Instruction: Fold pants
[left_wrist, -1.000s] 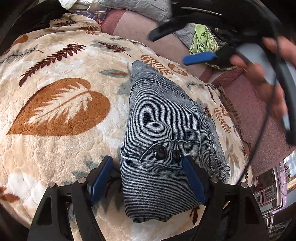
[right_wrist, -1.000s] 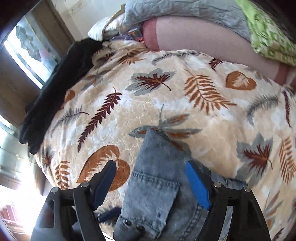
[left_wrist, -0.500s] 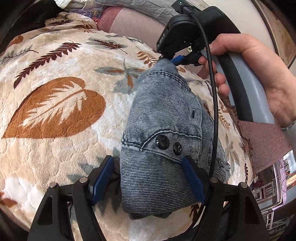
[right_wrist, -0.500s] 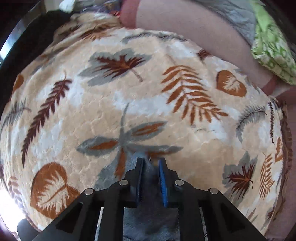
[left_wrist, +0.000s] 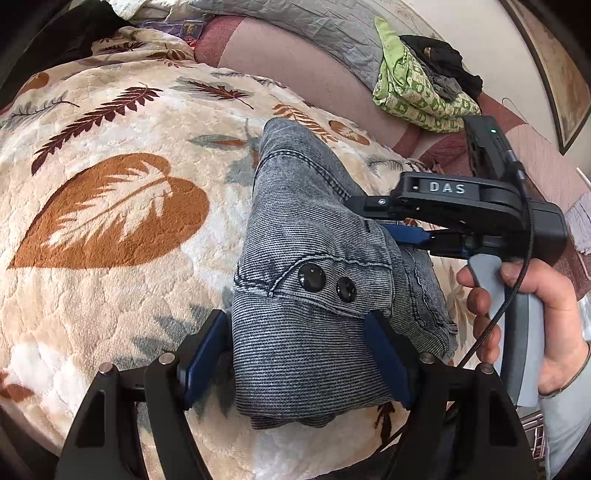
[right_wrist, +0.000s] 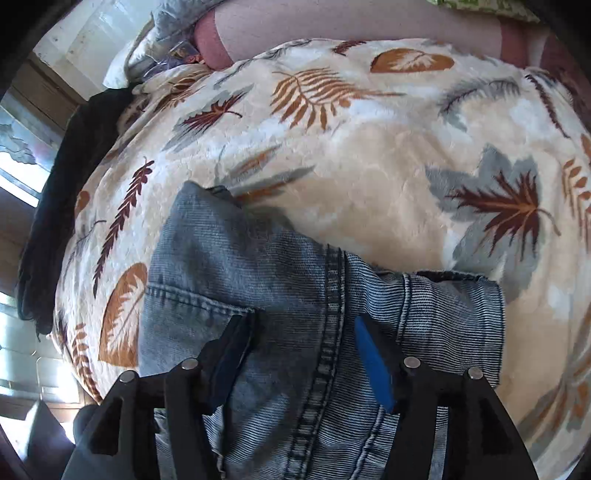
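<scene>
A home bedroom, cream plush leaf-patterned blanket (left_wrist: 110, 314) spread over a bed, grey quilted cover (left_wrist: 295, 26) bunched behind, green printed cloth (left_wrist: 413, 92) heaped aside, daylit window (right_wrist: 18, 166) at the edge

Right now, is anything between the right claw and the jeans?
Nothing visible. The right claw is directly over the folded jeans, its jaws opening with denim between them. Only the blanket lies around them.
</scene>
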